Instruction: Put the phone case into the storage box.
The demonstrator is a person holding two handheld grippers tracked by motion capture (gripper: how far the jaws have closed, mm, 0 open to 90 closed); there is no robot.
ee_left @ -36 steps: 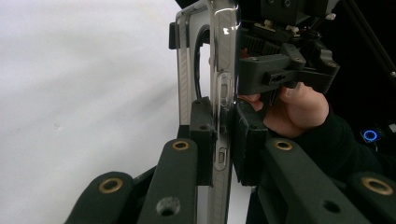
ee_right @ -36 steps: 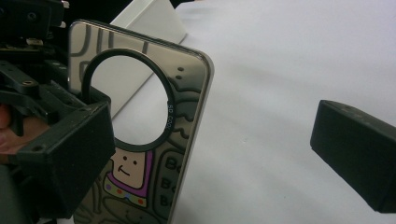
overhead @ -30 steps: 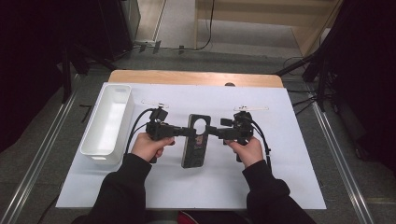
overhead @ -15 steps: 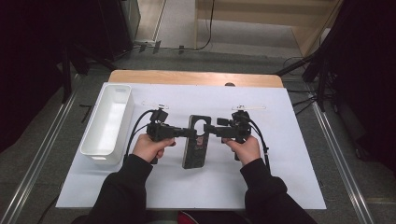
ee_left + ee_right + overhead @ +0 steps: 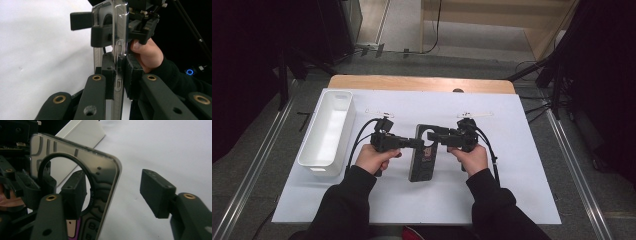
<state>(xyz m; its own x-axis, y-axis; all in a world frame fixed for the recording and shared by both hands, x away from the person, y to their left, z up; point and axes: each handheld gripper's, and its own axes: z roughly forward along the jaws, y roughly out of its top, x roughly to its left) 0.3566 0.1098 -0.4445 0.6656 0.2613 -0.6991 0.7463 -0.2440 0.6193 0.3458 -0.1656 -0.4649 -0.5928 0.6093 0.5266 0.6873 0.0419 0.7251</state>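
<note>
A: Fingers first: my left gripper [image 5: 117,82] has its black pads pinched tight on the long edge of the dark, clear-cased phone-shaped slab with a round ring on its back [image 5: 422,152]. My right gripper [image 5: 117,192] has just been closing its jaws around the slab's top corner; one pad sits behind the case by the ring, the other pad [image 5: 156,192] stands apart from the edge, so nothing is pressed yet.

B: Any writing you can read?

A: A few pale letters on the lower back in the right gripper view, beside a purple patch, too cropped to make out. No brand I can name.

B: What differs from a second ago?

A: From the high view the slab keeps its place mid-sheet between my hands, and the right gripper's pads stand closer together than they did. The left grip looks the same.

B: Materials?

A: The case is glossy and transparent with rounded corners and small side buttons along its rim. It sits over the matte white paper sheet [image 5: 512,190] covering the wooden table [image 5: 412,83]. A white plastic rectangular bin [image 5: 328,131] stands well to the left.
</note>
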